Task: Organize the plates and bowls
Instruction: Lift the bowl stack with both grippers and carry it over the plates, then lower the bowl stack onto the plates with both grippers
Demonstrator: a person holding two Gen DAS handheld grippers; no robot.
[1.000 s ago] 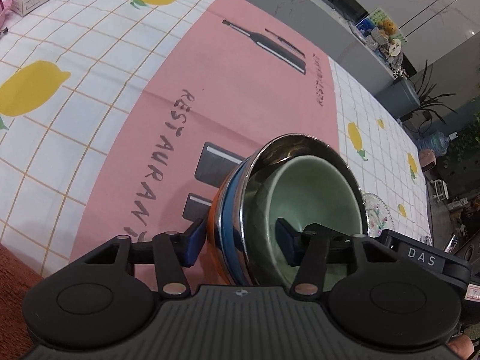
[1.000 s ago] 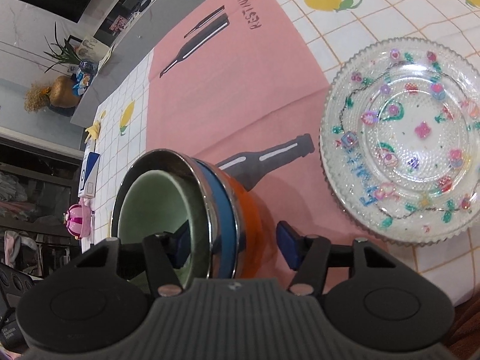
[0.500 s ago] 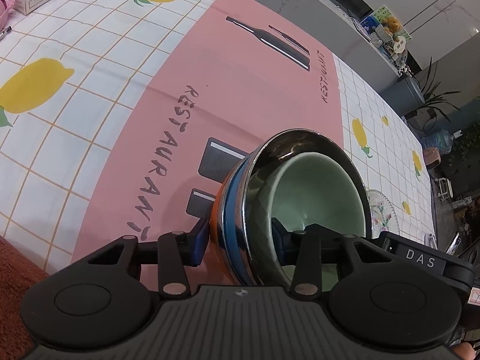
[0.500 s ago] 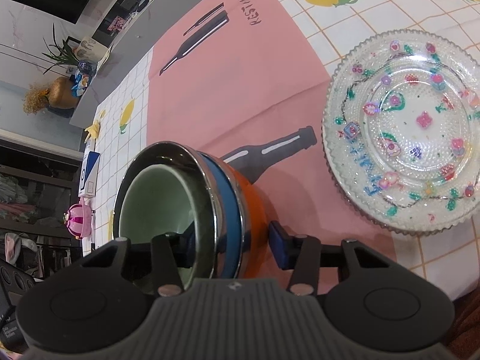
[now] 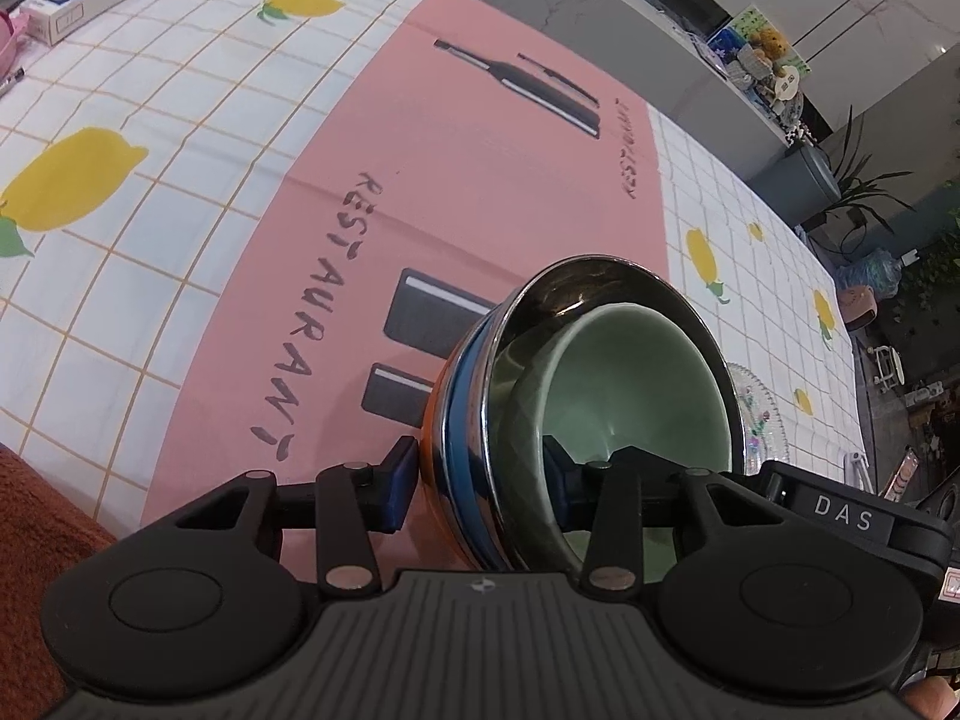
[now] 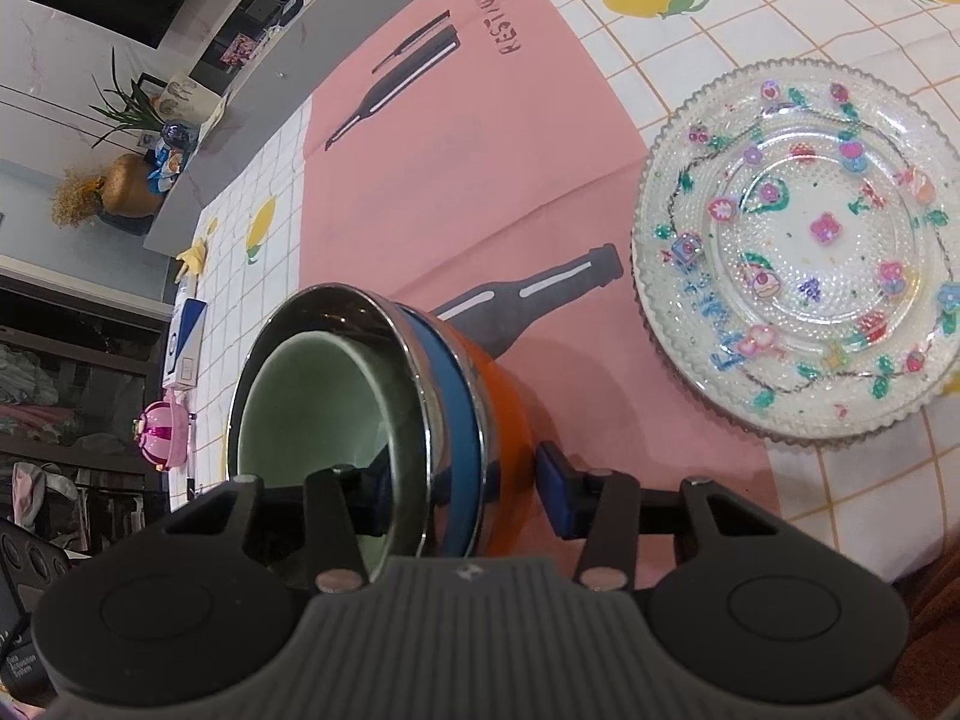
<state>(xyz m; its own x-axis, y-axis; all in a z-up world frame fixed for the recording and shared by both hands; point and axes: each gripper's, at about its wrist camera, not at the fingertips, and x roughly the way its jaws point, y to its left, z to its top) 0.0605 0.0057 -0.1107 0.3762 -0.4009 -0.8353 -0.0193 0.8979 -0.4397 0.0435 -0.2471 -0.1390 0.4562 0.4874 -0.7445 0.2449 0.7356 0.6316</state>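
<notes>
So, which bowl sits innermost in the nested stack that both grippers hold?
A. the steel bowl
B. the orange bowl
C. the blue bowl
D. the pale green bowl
D: the pale green bowl lies inside the steel bowl, with blue and orange outside.

Your two wrist cameras look steeply down from opposite sides, close on the same nested bowls [image 5: 600,396] [image 6: 372,408] and pink mat [image 5: 420,180] [image 6: 456,180].

Left gripper [image 5: 477,474] angled steeply down, jaws just closed in, one finger inside the nested bowl stack [image 5: 600,384], other on its outer wall, pinching the rim. Right gripper [image 6: 462,486] same on the opposite rim, jaws also just closed, one finger inside, one outside.
</notes>
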